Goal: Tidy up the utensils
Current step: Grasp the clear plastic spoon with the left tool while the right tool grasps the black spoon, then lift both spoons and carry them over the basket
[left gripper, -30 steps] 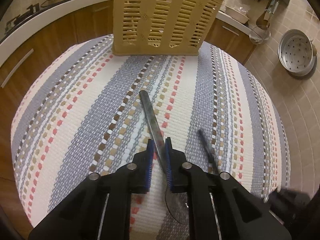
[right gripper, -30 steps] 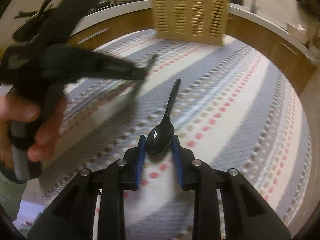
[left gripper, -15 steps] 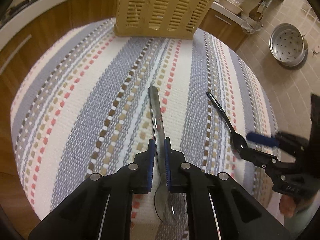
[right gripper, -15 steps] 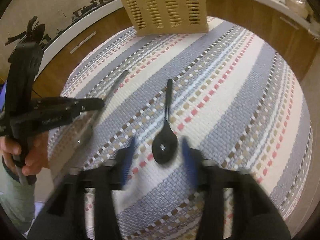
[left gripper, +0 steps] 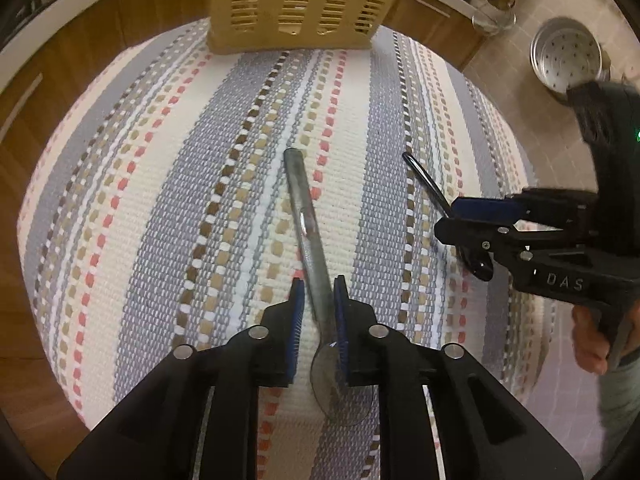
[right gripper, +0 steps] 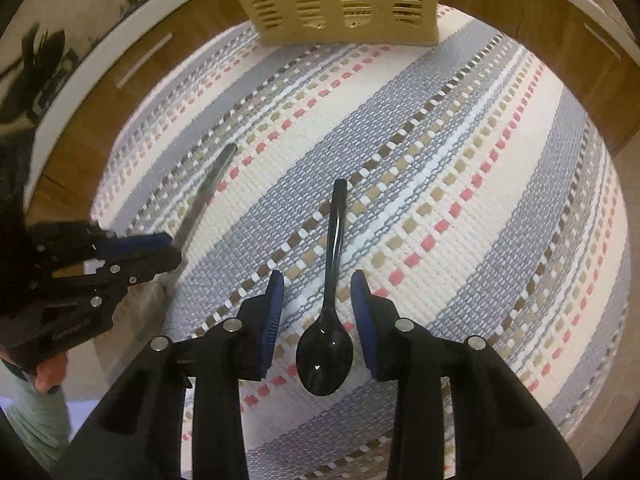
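A metal spoon (left gripper: 306, 224) lies on the striped mat (left gripper: 160, 160), handle pointing away toward the tan slotted basket (left gripper: 304, 4). My left gripper (left gripper: 319, 296) straddles its neck with the jaws opening: the right pad touches the spoon and a gap shows on the left. In the right wrist view a black plastic spoon (right gripper: 325, 352) lies on the mat, bowl nearest me. My right gripper (right gripper: 318, 292) stands around it, jaws closing, with neither pad touching. The metal spoon (right gripper: 208, 192) also shows there, as does the basket (right gripper: 344, 0).
A perforated steel steamer pot (left gripper: 566, 60) sits on the tiled floor to the right. Wooden cabinets under a white counter (right gripper: 80, 80) ring the mat. A hand (left gripper: 592, 336) holds the right gripper's handle near the mat's right edge.
The left jaws have parted slightly from the metal spoon they were pinching. The right gripper shifted across the mat, spread wide around the black spoon, then narrowed again.
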Demonstrator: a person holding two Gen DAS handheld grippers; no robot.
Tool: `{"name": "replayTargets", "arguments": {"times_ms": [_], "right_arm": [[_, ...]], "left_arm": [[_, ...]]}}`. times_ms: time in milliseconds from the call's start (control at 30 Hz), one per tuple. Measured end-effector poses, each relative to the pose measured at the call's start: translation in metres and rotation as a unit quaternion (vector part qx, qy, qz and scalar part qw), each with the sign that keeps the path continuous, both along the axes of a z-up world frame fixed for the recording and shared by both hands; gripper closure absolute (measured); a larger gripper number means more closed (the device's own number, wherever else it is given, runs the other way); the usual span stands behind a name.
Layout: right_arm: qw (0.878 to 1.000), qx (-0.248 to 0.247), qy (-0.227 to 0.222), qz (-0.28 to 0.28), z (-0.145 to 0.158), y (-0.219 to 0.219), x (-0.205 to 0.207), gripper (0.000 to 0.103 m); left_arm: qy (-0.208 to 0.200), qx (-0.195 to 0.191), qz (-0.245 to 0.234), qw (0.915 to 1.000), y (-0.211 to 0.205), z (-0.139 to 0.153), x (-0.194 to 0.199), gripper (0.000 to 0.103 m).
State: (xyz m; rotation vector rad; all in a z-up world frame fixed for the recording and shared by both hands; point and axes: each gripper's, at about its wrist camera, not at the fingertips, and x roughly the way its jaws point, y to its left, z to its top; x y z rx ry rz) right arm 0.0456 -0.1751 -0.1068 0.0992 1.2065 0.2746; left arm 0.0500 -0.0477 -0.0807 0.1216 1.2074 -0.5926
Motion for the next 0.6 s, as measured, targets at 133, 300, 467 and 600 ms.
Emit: {"name": "replayTargets", "arguments": {"times_ms": [133,300,467,600], "right_arm": [[0.999,-0.041,0.014,0.021,-0.001,0.013,0.005,0.073],[0.996,-0.078,0.015,0.030,-0.004,0.019,0.011,0.089],[0.998,-0.061,0.013,0.019,-0.007,0.014,0.014,0.098],[1.000,-0.020,0.003,0.015,-0.006,-0.001,0.009,0.098]], "left_arm": [[-0.010,0.035,-0.017,0.9992,-0.017,0.002,-0.004,0.078],[-0.037,0.077,-0.028,0.9959,-0.030,0.001,-0.010,0.086],[-0.044,0.054,-0.010,0.9975,-0.022,0.001,-0.006,0.093],[-0.064,-0.011,0.016,0.9978,-0.004,0.009,-0.003,0.093]]}}
